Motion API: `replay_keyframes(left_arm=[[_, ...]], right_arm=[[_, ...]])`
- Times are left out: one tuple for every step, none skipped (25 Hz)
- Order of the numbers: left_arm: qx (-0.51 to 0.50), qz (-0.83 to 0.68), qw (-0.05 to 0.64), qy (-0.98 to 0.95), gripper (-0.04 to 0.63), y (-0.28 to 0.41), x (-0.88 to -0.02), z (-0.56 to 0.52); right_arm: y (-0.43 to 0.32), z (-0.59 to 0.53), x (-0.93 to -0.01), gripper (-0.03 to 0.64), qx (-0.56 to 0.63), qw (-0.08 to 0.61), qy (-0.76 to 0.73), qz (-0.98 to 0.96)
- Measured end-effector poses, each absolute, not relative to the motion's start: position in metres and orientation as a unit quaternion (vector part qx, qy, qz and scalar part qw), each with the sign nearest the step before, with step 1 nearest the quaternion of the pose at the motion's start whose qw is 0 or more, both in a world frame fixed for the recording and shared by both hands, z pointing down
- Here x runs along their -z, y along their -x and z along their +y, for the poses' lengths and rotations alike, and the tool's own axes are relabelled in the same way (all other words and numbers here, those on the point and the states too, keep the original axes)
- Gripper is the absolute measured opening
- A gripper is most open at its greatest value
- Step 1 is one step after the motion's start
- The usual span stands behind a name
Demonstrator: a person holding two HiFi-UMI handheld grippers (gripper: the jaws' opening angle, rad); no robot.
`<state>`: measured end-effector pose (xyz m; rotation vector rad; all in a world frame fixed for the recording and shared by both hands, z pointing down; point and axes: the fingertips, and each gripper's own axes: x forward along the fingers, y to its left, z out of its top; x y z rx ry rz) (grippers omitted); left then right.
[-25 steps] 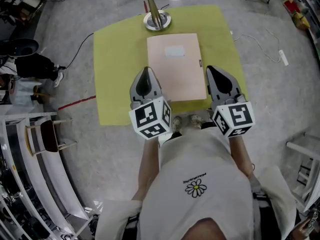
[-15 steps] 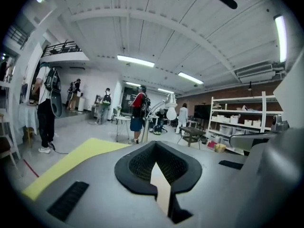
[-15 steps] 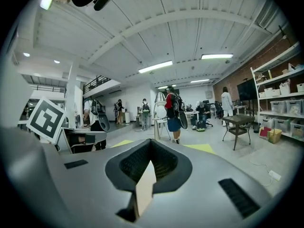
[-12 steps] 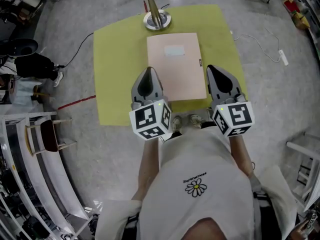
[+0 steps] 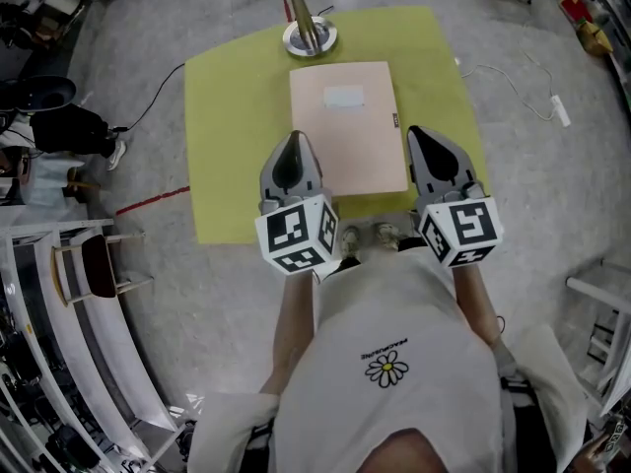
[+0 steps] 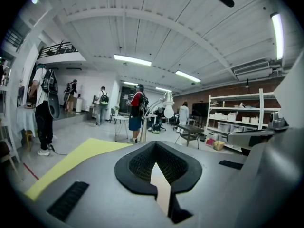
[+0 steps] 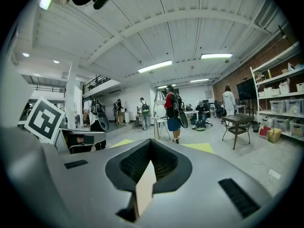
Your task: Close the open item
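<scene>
Seen from above, a person in a pale shirt with a daisy print stands at the near edge of a square yellow-green desk (image 5: 227, 116) and holds a grey gripper in each hand. A pale pink folder (image 5: 345, 136) lies flat in the middle of the desk. Its cover is down, a small whitish label sits near its far end, and a small dark tab sits on its right edge.

The left tongs (image 5: 292, 144) are pressed together into one point with nothing between them. From above, their tip lies over the near left part of the folder. Whether they touch it cannot be told. The right tongs (image 5: 418, 136) are likewise closed and empty. Their tip sits just off the folder's right edge, over the bare desk. Both grippers point away from the person, side by side, and each has a cube with black-and-white square markers at its back.

A desk lamp (image 5: 308, 30) with a round metal base stands at the far edge of the desk, just beyond the folder. A dark chair (image 5: 94, 264) stands on the grey floor to the left. Both gripper views look out across a large workshop hall, with several people standing far off and shelving (image 6: 240, 125) holding boxes along the right wall.
</scene>
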<state>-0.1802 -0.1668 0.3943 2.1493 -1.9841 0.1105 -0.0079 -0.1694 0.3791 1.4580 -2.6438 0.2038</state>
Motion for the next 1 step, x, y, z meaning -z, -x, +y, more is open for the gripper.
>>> replay_keyframes(left_arm=[[-0.039, -0.674, 0.106, -0.73, 0.014, 0.1795, -0.3944, -0.1664]], right_arm=[[0.0074, -0.1691, -0.3794, 0.009, -0.068, 0.058, -0.481, -0.872]])
